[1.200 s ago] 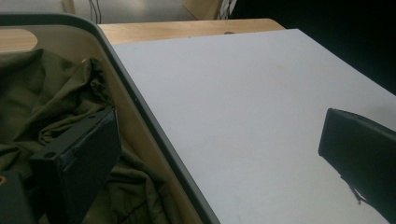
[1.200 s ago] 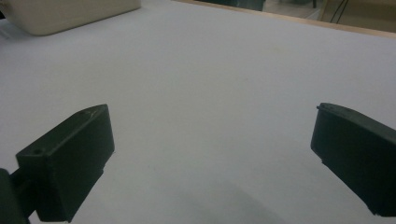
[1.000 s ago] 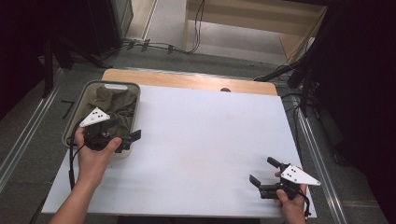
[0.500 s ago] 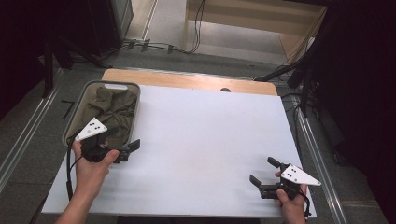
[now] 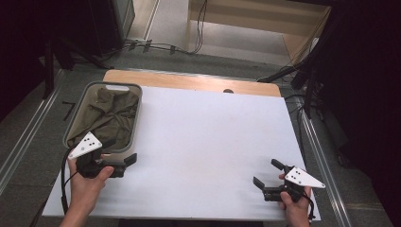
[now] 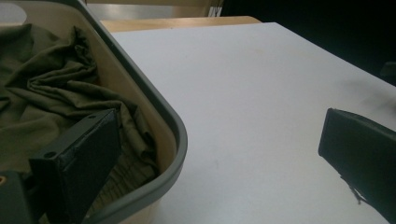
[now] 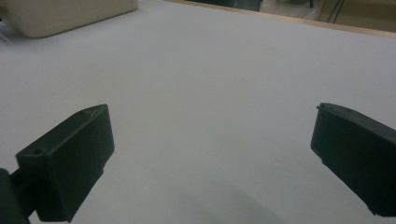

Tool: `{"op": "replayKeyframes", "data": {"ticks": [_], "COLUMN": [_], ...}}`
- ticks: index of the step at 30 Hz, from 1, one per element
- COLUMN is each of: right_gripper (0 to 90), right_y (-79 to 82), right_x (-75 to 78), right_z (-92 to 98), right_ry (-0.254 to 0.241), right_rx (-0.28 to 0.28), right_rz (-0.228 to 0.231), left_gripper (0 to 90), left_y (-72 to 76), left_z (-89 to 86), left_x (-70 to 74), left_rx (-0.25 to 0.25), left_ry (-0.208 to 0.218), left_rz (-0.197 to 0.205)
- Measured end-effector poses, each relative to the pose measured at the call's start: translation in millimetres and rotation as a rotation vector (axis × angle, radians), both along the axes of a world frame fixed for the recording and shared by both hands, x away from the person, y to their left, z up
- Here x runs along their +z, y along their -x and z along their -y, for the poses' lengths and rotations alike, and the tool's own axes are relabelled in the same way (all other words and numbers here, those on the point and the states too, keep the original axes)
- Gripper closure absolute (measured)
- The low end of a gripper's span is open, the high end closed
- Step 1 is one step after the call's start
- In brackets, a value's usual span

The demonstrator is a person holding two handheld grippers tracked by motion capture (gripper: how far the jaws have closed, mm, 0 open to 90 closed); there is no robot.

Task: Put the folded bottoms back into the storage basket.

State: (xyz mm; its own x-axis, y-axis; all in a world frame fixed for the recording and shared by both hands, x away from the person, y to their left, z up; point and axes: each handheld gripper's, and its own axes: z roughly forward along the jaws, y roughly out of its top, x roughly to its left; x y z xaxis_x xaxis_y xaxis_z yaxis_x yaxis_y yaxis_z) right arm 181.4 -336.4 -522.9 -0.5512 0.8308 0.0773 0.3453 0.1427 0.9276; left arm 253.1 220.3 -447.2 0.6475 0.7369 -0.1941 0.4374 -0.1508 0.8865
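high view: the crumpled olive-green cloth (image 5: 109, 116) lies inside the grey-rimmed, beige plastic tub (image 5: 136, 123), which sits at the far left of the white table top (image 5: 208, 142), partly over its left edge. the cloth is bunched in folds and covers most of the tub's floor. just at the tub's near end is the left gripper (image 5: 122, 155), held in the person's left hand (image 5: 87, 182); its jaws are spread wide, one above the tub's near rim and the other out over the white surface beside it. in the left gripper view the left gripper (image 6: 219, 154) straddles the tub's rounded corner, with one black jaw over the cloth (image 6: 56, 98) inside the tub (image 6: 180, 140) and the other over the bare table top (image 6: 261, 93); whether the inner jaw touches the fabric is hard to tell from this angle, though nothing is pinched between the jaws. well apart, at the near right corner of the table, the right gripper (image 5: 268, 174) rests low in the person's right hand (image 5: 295, 208), its jaws likewise spread and holding nothing. the right gripper view shows the right gripper (image 7: 210, 163) over plain white table top (image 7: 224, 70), with the tub's pale wall (image 7: 70, 14) far off at the upper left.
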Motion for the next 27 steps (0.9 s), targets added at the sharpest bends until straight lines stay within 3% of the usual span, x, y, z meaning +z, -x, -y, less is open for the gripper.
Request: {"op": "replayKeyframes", "data": {"ticks": [4,13,17,20,24,27], "right_gripper": [0.0,0.0,0.0,0.0,0.0,0.0], "right_y": [0.0,0.3,0.7,1.0,1.2,1.5], "right_x": [0.0,0.0,0.0,0.0,0.0,0.0], "right_z": [-0.1,0.0,-0.3,-0.5,-0.9,-0.8], "right_ry": [0.001,0.001,0.006,0.010,0.013,0.013], "right_rx": [-0.001,0.000,-0.001,-0.003,-0.005,-0.009], "right_rz": [0.000,0.001,0.002,0.003,0.007,0.006], "left_gripper": [0.0,0.0,0.0,0.0,0.0,0.0], "left_y": [5.0,25.0,36.7,41.9,45.7,45.5], "left_z": [-1.6,-13.9,-20.6,-24.5,-18.8,-14.7], "left_x": [-7.4,-11.0,-14.0,-19.5,-27.3,-28.1], "left_rx": [-0.010,-0.006,0.019,0.009,-0.009,-0.021], "left_ry": [-0.001,0.032,0.045,0.067,0.033,0.030], "left_rz": [0.013,0.102,0.157,0.147,0.127,0.121]}}
